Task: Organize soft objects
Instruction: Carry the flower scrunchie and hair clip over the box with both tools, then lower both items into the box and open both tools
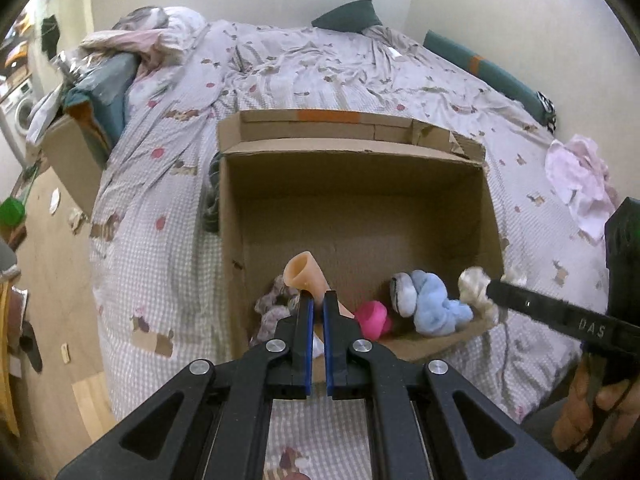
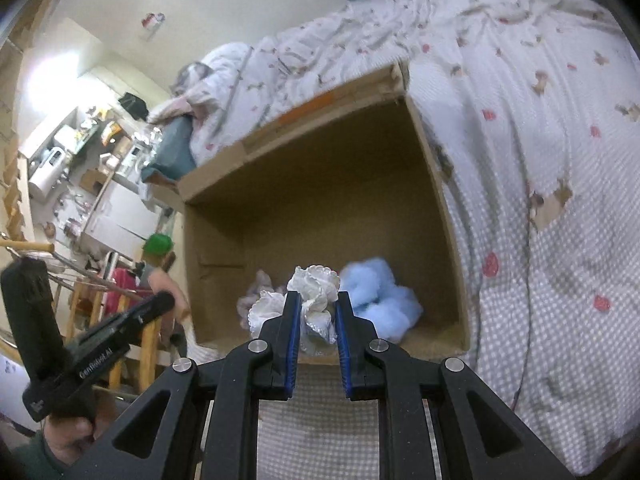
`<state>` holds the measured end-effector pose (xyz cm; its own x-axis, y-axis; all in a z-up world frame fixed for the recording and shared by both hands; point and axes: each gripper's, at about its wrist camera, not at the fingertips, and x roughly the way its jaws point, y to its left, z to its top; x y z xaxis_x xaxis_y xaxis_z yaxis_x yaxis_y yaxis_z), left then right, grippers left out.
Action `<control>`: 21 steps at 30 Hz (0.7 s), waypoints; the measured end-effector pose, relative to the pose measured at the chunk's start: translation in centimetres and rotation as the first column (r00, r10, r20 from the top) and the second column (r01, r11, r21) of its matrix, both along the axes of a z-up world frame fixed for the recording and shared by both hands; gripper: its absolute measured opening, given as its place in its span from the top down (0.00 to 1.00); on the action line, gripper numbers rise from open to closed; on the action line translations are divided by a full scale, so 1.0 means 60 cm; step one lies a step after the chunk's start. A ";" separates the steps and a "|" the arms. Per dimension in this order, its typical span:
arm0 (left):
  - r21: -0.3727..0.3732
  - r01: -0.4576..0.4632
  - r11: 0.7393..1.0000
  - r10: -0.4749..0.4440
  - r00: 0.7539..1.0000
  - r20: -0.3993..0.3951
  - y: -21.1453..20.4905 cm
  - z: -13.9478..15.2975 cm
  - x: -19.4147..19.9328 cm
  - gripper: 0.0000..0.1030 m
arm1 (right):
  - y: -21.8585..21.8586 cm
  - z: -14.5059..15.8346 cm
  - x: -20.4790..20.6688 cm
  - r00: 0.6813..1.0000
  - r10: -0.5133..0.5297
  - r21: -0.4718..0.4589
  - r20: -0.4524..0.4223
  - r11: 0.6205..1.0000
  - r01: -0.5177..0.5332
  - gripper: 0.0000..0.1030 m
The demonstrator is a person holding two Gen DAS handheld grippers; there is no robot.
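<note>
An open cardboard box (image 1: 360, 184) lies on the bed. Inside it are a fluffy blue toy (image 1: 434, 304), a pink soft object (image 1: 372, 318) and a greyish frilly cloth (image 1: 272, 306). My left gripper (image 1: 317, 294) is shut on a peach rubbery soft piece (image 1: 305, 274) over the box's near edge. My right gripper (image 2: 317, 300) is shut on a white frilly cloth (image 2: 316, 288) above the box's near edge, next to the blue toy (image 2: 376, 292). The right gripper with the cloth (image 1: 476, 284) also shows in the left wrist view.
The bed (image 1: 168, 184) has a checked, patterned cover. A pink-white crumpled cloth (image 1: 580, 180) lies on it at the right. Pillows and bedding (image 1: 132, 40) pile at the far left. A second cardboard box (image 1: 72, 160) stands beside the bed on the floor.
</note>
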<state>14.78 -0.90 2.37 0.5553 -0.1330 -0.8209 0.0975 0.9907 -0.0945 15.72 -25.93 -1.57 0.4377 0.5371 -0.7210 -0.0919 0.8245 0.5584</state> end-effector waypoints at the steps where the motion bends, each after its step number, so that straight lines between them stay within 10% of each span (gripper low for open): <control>1: 0.004 0.004 1.000 -0.004 1.000 0.000 -0.004 -0.008 0.003 0.96 | 0.002 -0.009 0.003 1.000 -0.002 0.003 -0.017 1.000 0.002 0.82; 21: -0.004 0.030 1.000 -0.030 0.998 -0.050 -0.007 -0.081 0.019 0.95 | 0.064 -0.071 0.039 0.994 0.035 -0.063 -0.104 0.997 -0.042 0.82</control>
<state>15.89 -1.30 -2.52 0.5093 -0.1521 -0.8470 0.1223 0.9871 -0.1037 18.06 -22.11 -5.84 0.3395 0.5024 -0.7952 -0.0690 0.8564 0.5117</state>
